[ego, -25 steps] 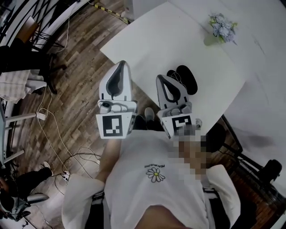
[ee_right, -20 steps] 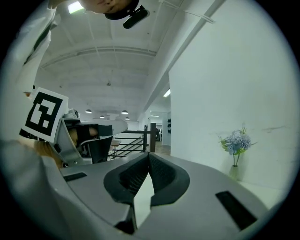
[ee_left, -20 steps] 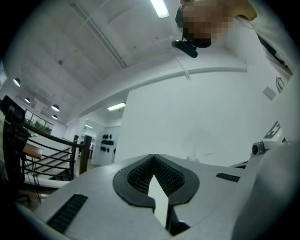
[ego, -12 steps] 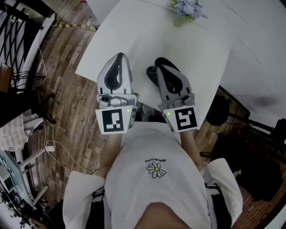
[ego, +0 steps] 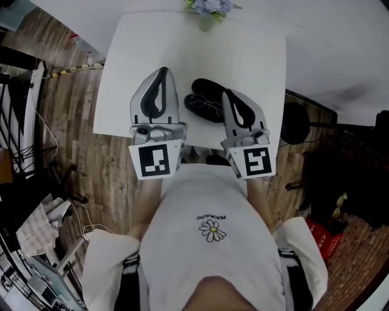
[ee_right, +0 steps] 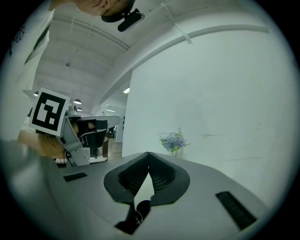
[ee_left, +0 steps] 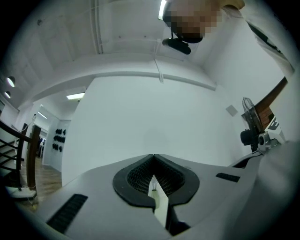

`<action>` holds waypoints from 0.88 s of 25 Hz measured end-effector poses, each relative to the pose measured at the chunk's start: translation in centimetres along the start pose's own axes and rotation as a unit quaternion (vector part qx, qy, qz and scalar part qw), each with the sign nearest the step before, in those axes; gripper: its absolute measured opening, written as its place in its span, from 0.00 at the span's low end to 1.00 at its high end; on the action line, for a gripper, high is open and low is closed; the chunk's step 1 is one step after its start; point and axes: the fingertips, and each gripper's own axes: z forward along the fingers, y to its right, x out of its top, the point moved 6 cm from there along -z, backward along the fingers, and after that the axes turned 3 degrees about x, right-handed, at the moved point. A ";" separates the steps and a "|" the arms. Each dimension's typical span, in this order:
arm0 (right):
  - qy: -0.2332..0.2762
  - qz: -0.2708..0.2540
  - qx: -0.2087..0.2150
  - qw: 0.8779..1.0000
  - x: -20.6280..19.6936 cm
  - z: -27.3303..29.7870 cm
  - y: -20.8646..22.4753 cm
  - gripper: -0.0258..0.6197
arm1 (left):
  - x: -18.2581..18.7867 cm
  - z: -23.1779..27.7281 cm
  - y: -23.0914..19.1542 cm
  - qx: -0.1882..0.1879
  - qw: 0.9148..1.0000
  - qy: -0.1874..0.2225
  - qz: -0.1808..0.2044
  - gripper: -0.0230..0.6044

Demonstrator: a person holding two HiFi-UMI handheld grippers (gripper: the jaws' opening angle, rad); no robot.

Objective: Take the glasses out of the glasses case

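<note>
A black glasses case [ego: 208, 89] lies open on the white table [ego: 255, 67], and dark-framed glasses [ego: 203, 109] rest in its near half. My left gripper [ego: 161, 70] hovers over the table just left of the case with its jaws together and nothing in them. My right gripper [ego: 231, 93] is shut and empty, with its tip at the case's right end. In the left gripper view the left gripper [ee_left: 153, 155] faces a bare white wall. In the right gripper view a dark bit of the case [ee_right: 141, 209] shows below the right gripper [ee_right: 148, 153].
A small vase of pale blue flowers [ego: 207, 8] stands at the table's far edge, also seen as flowers [ee_right: 174, 142] ahead of the right gripper. A black round stool [ego: 295, 123] stands right of the table. Wooden floor with cables [ego: 73, 200] lies to the left.
The head view has swung so the table and case now sit straight ahead. Both grippers have come over the table's near edge on either side of the case, still shut.
</note>
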 end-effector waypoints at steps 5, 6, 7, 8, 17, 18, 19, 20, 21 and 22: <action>-0.011 -0.006 -0.032 0.999 -0.3 -0.7 0.4 0.05 | -0.1 0.7 0.6 -0.026 1.000 0.002 -0.006 0.06; -0.011 -0.004 -0.035 0.999 -0.3 -0.8 0.4 0.05 | -0.2 0.8 0.7 -0.029 1.000 -0.001 -0.006 0.06; -0.012 -0.003 -0.038 0.999 -0.3 -0.9 0.5 0.05 | -0.3 0.8 0.8 -0.032 0.999 -0.004 -0.007 0.06; -0.012 -0.003 -0.041 0.999 -0.3 -0.9 0.5 0.05 | -0.5 0.9 0.9 -0.034 0.999 -0.007 -0.008 0.06; -0.045 0.015 0.034 0.998 -1.6 0.5 1.6 0.11 | -0.8 0.9 1.1 -0.048 0.999 -0.022 0.012 0.06; -0.067 0.016 0.060 0.996 -2.1 1.2 1.8 0.19 | -0.9 0.8 0.9 -0.048 0.998 -0.026 0.014 0.06; -0.093 0.011 0.083 0.992 -2.8 1.9 1.9 0.20 | -1.0 0.7 0.7 -0.047 0.998 -0.029 0.016 0.06; -0.121 0.000 0.104 0.987 -3.6 2.6 2.1 0.24 | -1.2 0.6 0.6 -0.046 0.998 -0.032 0.017 0.06; -0.148 -0.016 0.125 0.981 -4.5 3.2 2.1 0.27 | -1.3 0.5 0.4 -0.045 0.998 -0.034 0.019 0.06; -0.175 -0.033 0.145 0.973 -5.4 3.9 2.1 0.28 | -1.5 0.3 0.3 -0.044 0.998 -0.036 0.020 0.06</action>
